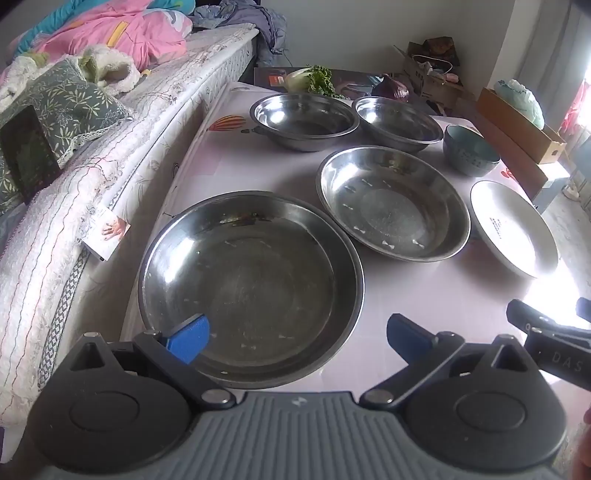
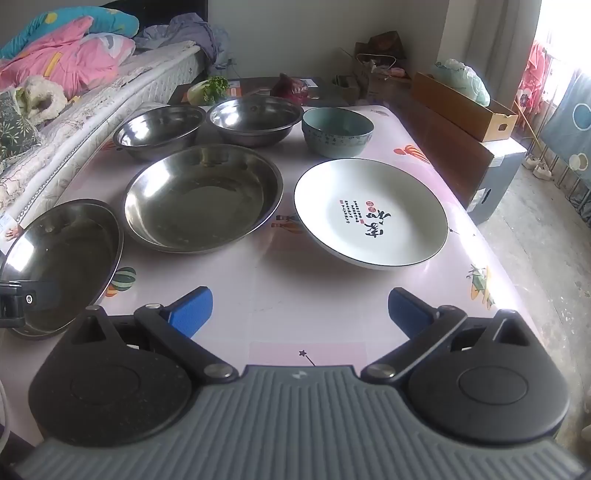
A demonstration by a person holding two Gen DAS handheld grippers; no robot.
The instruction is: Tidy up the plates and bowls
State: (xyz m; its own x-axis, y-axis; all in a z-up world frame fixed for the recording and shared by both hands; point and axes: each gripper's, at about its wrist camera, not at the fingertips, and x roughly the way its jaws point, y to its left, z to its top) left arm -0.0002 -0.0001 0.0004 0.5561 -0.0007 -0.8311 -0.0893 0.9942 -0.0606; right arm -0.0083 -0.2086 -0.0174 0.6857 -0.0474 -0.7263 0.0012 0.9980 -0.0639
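Both jaws wide, holding nothing, left gripper (image 1: pixel 297 338) over upright steel plate (image 1: pixel 251 284), right gripper (image 2: pixel 300 312) over table (image 2: pixel 314 280)

Along my table's (image 2: pixel 314 266) left edge runs a bed (image 1: pixel 122 122) heaped with pink bedding (image 1: pixel 122 33). Leafy greens (image 2: pixel 212 88) lie at the far edge; a cardboard box (image 2: pixel 465 107) flanks the right.

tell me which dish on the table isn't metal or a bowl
The white plate at the right, with black writing inside; the other flat dishes are steel, and the teal one is a bowl.
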